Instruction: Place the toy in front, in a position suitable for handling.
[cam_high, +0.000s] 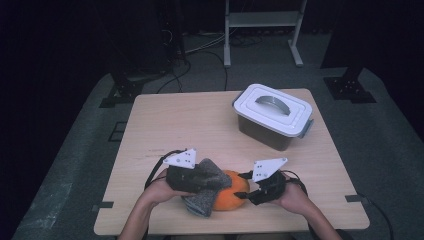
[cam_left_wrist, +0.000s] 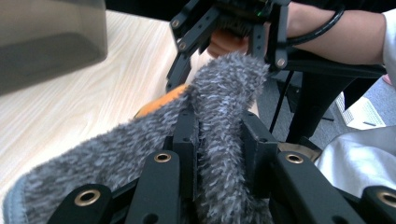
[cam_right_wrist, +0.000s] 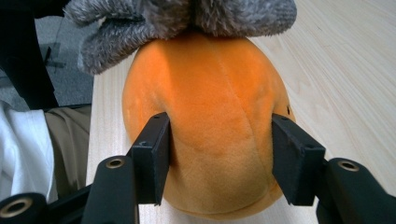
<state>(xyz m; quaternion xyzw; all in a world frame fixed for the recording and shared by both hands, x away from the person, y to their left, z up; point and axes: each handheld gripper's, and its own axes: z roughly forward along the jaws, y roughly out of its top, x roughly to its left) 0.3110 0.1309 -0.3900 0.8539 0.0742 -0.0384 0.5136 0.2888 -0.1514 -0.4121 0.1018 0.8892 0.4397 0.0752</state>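
Between my right fingers (cam_right_wrist: 219, 156) sits the orange plush toy (cam_right_wrist: 210, 121), its rounded body on the tabletop (cam_right_wrist: 345, 60); both pads press into its sides, so I read that gripper as clamped on the toy. At my left fingers (cam_left_wrist: 219, 154) a fold of the fuzzy grey cloth (cam_left_wrist: 219, 93) is pinched tight between the two pads, and the rest of it trails off to the left of them. Beyond the right fingers the same grey cloth drapes over the far end of the toy, touching it. From above, my left gripper (cam_high: 187, 175) and right gripper (cam_high: 265, 185) face each other across the toy (cam_high: 232, 197). Well beyond both stands a lidded plastic box (cam_high: 272, 115), lid apparently shut.
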